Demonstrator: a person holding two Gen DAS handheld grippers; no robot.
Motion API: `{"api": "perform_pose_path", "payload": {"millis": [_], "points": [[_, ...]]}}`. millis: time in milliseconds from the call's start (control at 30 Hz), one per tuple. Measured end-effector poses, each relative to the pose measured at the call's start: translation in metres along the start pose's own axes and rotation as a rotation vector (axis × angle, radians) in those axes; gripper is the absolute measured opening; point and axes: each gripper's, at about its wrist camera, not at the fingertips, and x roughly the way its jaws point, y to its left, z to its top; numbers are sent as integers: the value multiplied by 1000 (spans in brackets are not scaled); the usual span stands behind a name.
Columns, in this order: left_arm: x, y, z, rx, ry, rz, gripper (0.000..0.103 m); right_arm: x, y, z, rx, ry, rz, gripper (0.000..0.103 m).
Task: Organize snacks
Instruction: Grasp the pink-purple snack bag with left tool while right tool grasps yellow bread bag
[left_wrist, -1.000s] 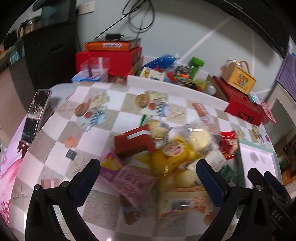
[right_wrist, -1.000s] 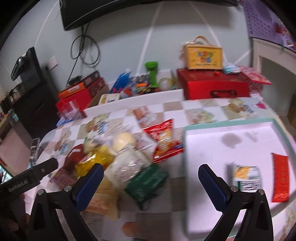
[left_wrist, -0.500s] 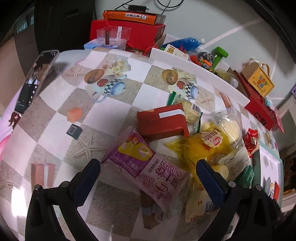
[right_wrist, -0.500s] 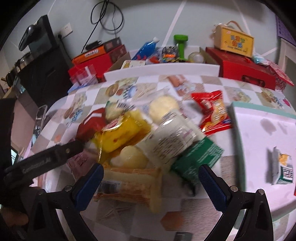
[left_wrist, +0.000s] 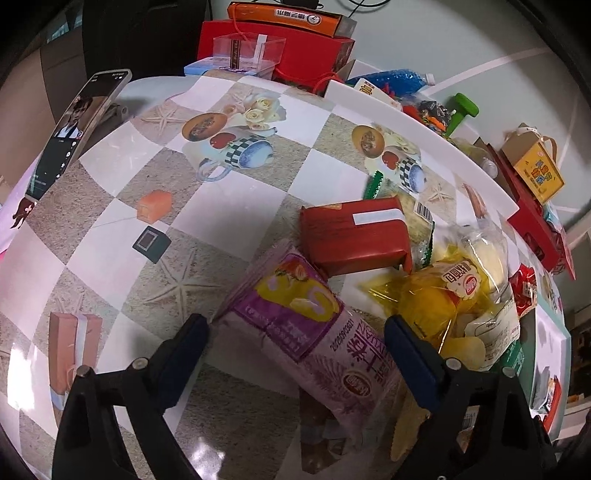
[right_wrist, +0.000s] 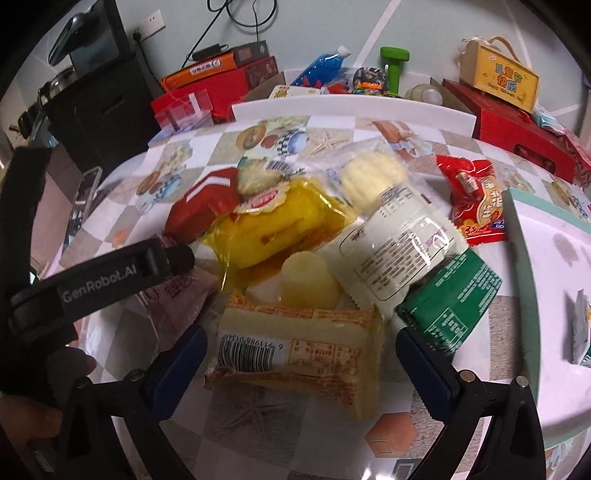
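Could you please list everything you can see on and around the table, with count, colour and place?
Purple packet: one, between left gripper's jaws.
Red packet: one, behind it.
Yellow packet: one, pile centre.
Orange cake packet: one, between right gripper's jaws.
White packet: one, atop green packet.
Red snack bag: one, beside tray.
Tray: one, white, right.
Phone: one, left edge.
Boxes: several, red and orange, behind table.
Left gripper: closing, pads not touching.
Right gripper: open.

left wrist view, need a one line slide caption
Left gripper closing around a purple snack packet beside a red box.
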Motion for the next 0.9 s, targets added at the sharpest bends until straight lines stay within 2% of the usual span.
{"api": "perform_pose_path", "payload": {"millis": [133,200,267,533,600,667,767,900], "points": [[-1,-1,-2,22,-4,7,93,3,-5,-2,15,11,6,103],[-2,2,-1,19,-6,5,89,3,-8,-2,18,11,0,103],[-5,5,-1,14,-10,2,80,3,-10,-3,21,15,-1,103],[-5,8,-2,18,-16,16,70,3,-13,-5,35,24,0,103],[-5,6,-2,27,-17,11,65,2,-13,-5,40,23,16,98],[-5,3,-3,33,-19,4,60,1,-13,-5,48,22,42,88],[-6,1,-4,39,-21,-10,52,-2,-10,-5,35,12,40,84],[-8,-1,-4,48,-27,-15,50,-6,-9,-4,33,-3,47,77]]}}
